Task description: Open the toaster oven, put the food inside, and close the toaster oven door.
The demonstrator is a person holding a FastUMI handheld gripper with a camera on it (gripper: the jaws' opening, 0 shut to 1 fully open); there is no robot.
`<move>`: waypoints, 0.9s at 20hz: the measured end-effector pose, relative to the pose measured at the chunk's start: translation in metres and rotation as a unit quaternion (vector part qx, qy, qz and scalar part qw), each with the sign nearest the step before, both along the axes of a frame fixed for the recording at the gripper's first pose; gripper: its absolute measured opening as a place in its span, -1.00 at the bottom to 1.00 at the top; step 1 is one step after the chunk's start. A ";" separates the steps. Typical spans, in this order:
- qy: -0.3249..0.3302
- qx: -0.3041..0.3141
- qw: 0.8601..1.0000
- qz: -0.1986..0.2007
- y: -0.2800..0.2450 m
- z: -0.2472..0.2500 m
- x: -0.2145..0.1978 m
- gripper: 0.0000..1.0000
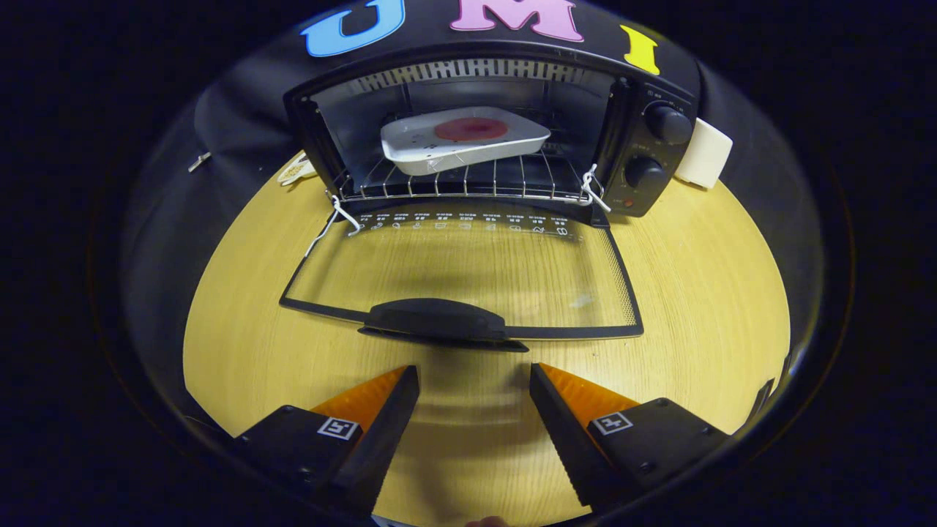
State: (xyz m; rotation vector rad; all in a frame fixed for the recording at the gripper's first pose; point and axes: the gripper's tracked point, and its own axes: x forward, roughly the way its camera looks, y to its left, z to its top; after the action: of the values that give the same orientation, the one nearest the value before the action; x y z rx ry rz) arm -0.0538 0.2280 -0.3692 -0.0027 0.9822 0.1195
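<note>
- my gripper (474, 377) hovers over the wooden table (695, 293), on the near side of the toaster oven (476, 132); my two fingers stand wide apart with only bare tabletop between them, holding nothing.
- the toaster oven sits at the far side of the table with its back against the booth's dark cloth wall.
- the oven's glass door (468, 267) is swung fully down and lies flat, reaching from the oven's mouth toward me; the wood grain shows through the pane.
- the door's dark handle (439, 322) runs along the door edge farthest from the oven, just ahead of my fingertips and apart from them.
- inside the oven a white tray (468, 146) rests on the wire rack (468, 183), sitting a little askew to the oven's mouth.
- the food (471, 129), a flat reddish round, lies in the middle of that tray, so it is already within the oven's cavity.
- two black knobs (655, 146) stand one above the other on the oven's right-hand panel.
- a white object (704, 154) stands just beside the oven's right wall, partly behind it; i cannot tell what it is.
- a small pale thing (296, 172) lies on the table by the oven's left rear corner, too small to make out.
- white cords (337, 216) hang at both front corners of the rack where the door hinges.
</note>
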 end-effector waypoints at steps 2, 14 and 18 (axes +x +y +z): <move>-0.002 0.000 1.000 -0.004 0.003 -0.003 0.007 0.98; -0.059 -0.017 0.997 0.050 0.007 0.026 0.013 0.98; -0.113 -0.004 0.991 0.075 0.009 0.065 0.015 0.98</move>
State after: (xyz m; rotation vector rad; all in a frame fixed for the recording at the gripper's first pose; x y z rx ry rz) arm -0.0388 0.2368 -0.3040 -0.0947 0.7549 0.2476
